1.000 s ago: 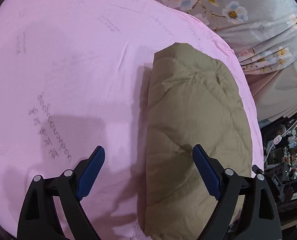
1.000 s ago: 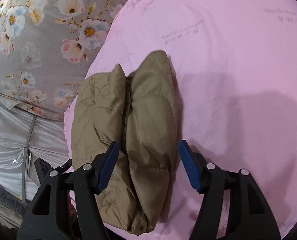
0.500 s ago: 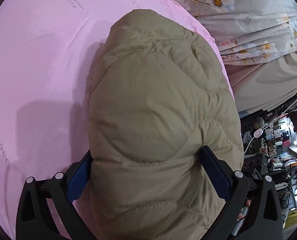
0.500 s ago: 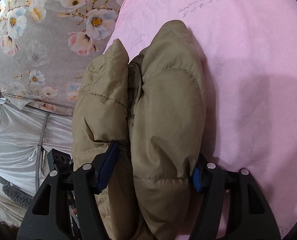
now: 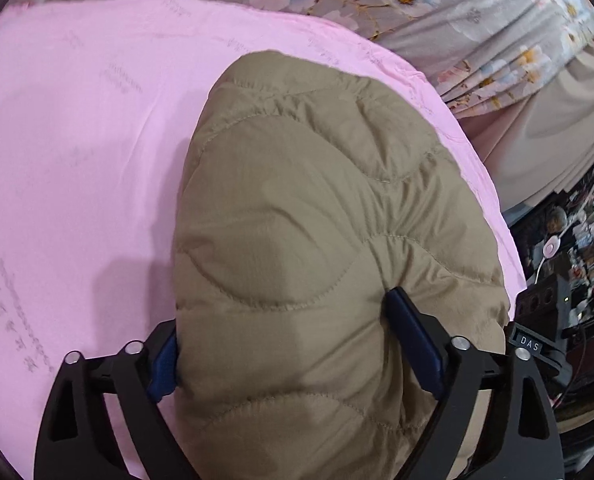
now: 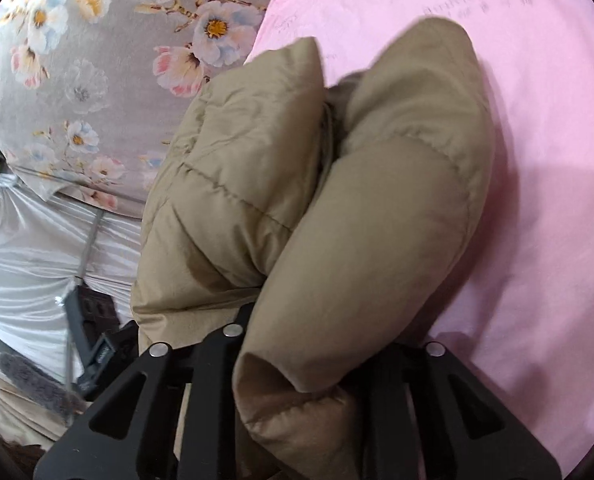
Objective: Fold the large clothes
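Right, the left gripper has its black arms and blue-padded fingers clamped into the khaki quilted puffer jacket, the padding bulging up between and over the jaws. One blue pad bites deep into a quilted seam on the right, the other is half buried on the left side of the bundle. From there the jacket swells forward as one fat folded mound, lying on the pale pink bedsheet with faint printed writing.

Over to the right gripper: its black arms are pressed against the same jacket, and the cloth spills over them so the fingertips are hidden. It looks clenched on a thick roll of the fabric. Two puffy folds stand side by side ahead of it, a dark crease between them, the right-hand fold resting on the pink sheet.

Beyond the sheet's edge hangs a grey floral-print cloth with white and pink blossoms, and below that a shiny silver-grey fabric. Off to the far right of the left view, cluttered dark shelves sit in the background.
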Tool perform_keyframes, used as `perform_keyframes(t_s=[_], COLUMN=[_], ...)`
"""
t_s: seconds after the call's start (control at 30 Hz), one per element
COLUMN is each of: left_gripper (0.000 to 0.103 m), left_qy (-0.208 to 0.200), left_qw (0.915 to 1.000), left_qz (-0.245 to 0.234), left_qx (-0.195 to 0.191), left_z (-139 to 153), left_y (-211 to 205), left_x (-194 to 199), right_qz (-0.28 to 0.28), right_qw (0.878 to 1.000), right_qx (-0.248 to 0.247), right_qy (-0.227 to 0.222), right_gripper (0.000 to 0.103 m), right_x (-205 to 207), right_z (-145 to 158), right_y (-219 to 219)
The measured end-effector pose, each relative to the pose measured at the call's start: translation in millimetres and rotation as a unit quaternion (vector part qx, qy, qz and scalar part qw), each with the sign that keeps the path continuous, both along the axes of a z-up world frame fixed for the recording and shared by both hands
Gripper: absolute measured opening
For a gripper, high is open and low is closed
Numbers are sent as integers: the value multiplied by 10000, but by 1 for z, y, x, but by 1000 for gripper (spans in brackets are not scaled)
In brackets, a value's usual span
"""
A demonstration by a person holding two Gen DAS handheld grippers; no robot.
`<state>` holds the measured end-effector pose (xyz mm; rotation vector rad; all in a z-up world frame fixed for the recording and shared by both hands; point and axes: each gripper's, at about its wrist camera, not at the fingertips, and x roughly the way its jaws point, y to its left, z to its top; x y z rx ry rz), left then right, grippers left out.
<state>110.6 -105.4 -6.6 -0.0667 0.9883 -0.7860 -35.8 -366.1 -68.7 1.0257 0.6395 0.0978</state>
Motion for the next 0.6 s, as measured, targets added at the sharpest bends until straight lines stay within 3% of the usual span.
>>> perform_keyframes(t_s=[0.23, 0.37, 0.6], left_gripper=[72, 71, 71], left_qy=[-862, -1365, -2123], left_qw=[9958, 9893, 9751], left_qz=[-207, -192, 56], left_qx=[-247, -479, -644], left_z=[54, 93, 136], left_y=[6, 20, 42], left_x=[-14, -15, 0], right_qz=[-329, -400, -313], right_qw=[9925, 9825, 9629], right_qx=[-1052, -1546, -2128], right_qy=[-524, -960, -1628], right_gripper=[13, 12, 12], right_x=[-9, -3, 29], right_z=[62, 107, 172], right_y=[27, 43, 72])
